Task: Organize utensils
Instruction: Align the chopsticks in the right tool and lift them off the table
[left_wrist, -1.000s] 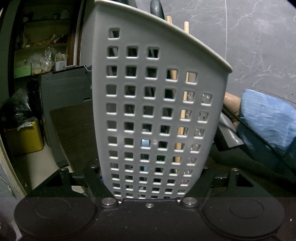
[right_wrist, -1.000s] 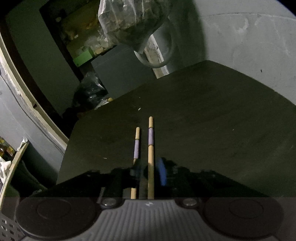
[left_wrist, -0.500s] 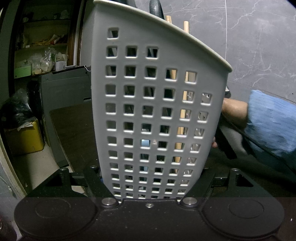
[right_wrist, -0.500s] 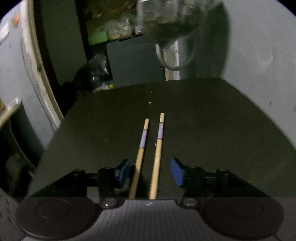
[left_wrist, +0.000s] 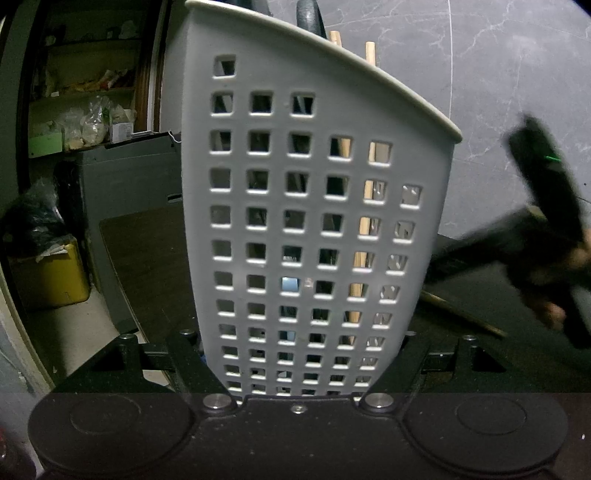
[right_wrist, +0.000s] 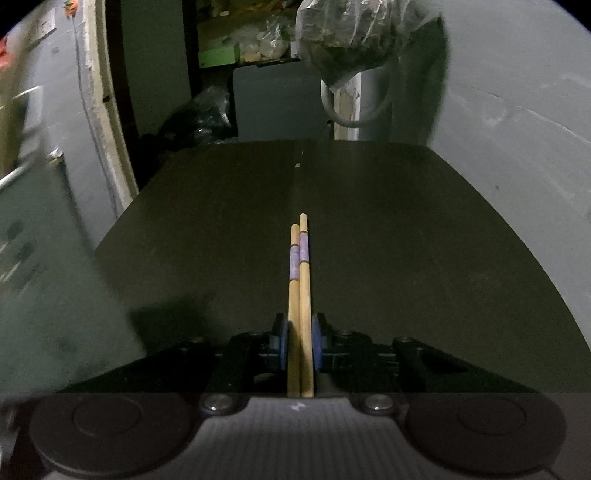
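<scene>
A grey perforated utensil holder fills the left wrist view, tilted, with my left gripper shut on its lower end. Wooden chopstick ends and a dark handle stick out of its rim. In the right wrist view two wooden chopsticks with purple bands lie side by side on the dark table. My right gripper is closing on them, its blue pads touching both sides. The left wrist view shows that gripper as a dark blur at the right, over a chopstick.
A yellow bin and a grey cabinet stand beyond the table's left edge, with cluttered shelves behind. A plastic bag hangs above the table's far end. A blurred grey shape fills the left of the right wrist view.
The right jaws widened, then closed in on the two chopsticks and pushed them together. The right gripper rolled and swung sideways. The left gripper and holder stayed still.
</scene>
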